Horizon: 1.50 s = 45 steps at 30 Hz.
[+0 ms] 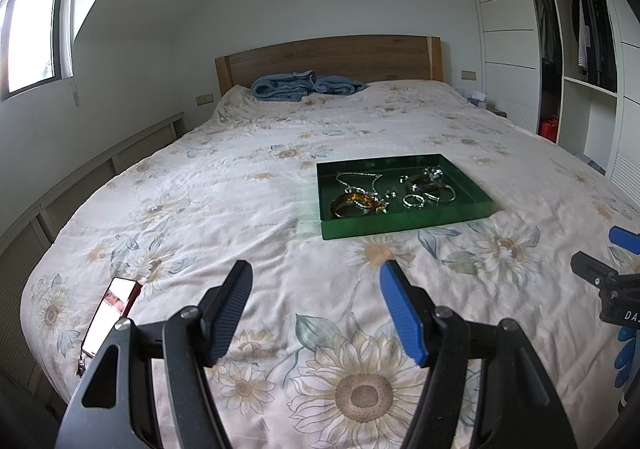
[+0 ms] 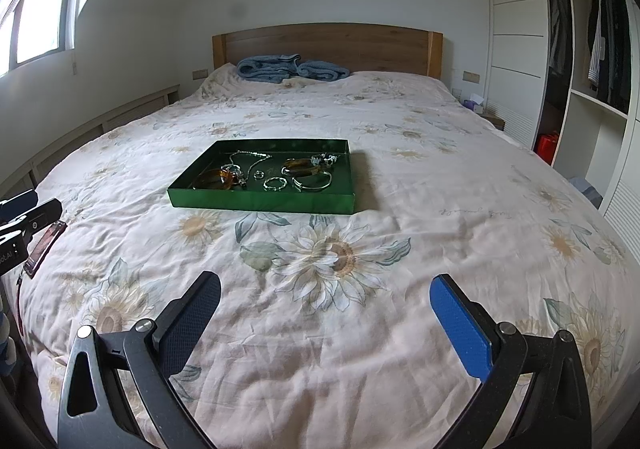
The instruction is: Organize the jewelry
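**Jewelry in a green tray, both tongs wide and holding nothing**

Bedroom first: a big bed (image 2: 440, 209) with a sunflower cover fills the room. A wooden headboard (image 2: 328, 45) stands at the far end with a blue blanket (image 2: 288, 69) bunched in front of it. An open closet (image 1: 576, 33) with hanging clothes is on the right. A phone (image 1: 110, 315) lies near the left edge of the bed.

All the jewelry sits inside a flat green tray (image 1: 404, 227) on the cover. Inside are a brown bangle (image 1: 352, 203), a thin silver chain (image 1: 356, 177), some small rings (image 1: 414, 201) and a big silver hoop (image 2: 314, 183). They lie close together, and some touch or cross. No piece lies out on the cover. This could fit a tray waiting to be sorted, or pieces already gathered into it. I cannot tell which.

The tray lies ahead of both tongs, well apart from them. From the left tongs (image 1: 316, 313) it sits ahead and a bit to the right. From the right tongs (image 2: 326, 323) it sits ahead and to the left. Its long side runs across, left to right. Neither one looks clearly nearer.

Both tongs hang low over the near part of the bed, pointing toward the headboard. Their jaws are spread wide, with nothing between them.
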Each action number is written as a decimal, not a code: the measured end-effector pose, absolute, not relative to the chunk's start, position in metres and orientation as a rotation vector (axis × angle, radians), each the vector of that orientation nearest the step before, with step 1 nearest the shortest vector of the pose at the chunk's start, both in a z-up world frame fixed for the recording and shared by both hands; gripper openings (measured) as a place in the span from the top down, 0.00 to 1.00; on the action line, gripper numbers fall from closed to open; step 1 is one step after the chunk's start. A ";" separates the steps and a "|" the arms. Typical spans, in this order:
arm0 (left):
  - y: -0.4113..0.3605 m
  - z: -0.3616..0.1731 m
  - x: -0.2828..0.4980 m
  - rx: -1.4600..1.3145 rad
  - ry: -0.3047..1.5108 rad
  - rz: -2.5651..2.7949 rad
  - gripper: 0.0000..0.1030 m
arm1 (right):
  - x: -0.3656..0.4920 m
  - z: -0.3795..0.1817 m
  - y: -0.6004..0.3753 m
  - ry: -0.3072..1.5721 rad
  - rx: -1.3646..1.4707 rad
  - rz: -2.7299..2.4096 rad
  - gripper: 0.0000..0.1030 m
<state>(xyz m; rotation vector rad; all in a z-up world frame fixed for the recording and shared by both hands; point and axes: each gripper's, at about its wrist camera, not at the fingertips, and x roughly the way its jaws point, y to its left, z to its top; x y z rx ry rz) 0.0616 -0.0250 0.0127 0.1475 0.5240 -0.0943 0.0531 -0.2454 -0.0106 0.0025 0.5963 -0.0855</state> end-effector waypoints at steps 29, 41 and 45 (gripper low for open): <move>-0.029 0.010 0.058 0.148 0.533 -0.100 0.37 | 0.053 -0.012 -0.246 0.599 0.002 -0.086 0.00; -0.029 0.010 0.058 0.145 0.535 -0.101 0.37 | 0.053 -0.012 -0.246 0.599 0.002 -0.086 0.00; -0.030 0.008 0.058 0.144 0.537 -0.101 0.37 | 0.053 -0.012 -0.246 0.599 0.002 -0.085 0.00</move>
